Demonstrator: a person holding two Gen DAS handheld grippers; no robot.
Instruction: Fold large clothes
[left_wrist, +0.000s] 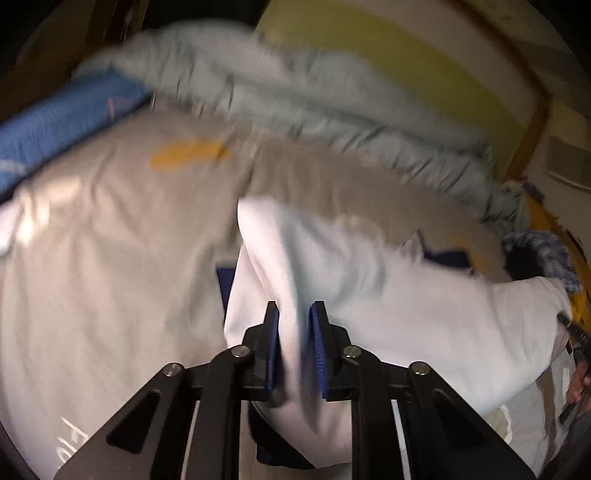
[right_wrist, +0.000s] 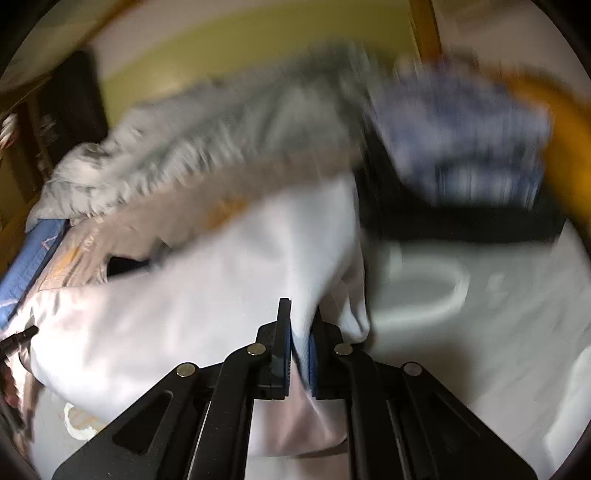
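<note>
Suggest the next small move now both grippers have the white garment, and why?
Probably lift both hands together and draw them apart. The left gripper and right gripper are each shut on an edge of the white garment, which sags bunched between them on the bed sheet; tension would spread it for folding.

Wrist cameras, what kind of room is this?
Probably a bedroom: a bed covered by a beige sheet, a rumpled grey blanket behind it, and a blue pillow at its edge.
</note>
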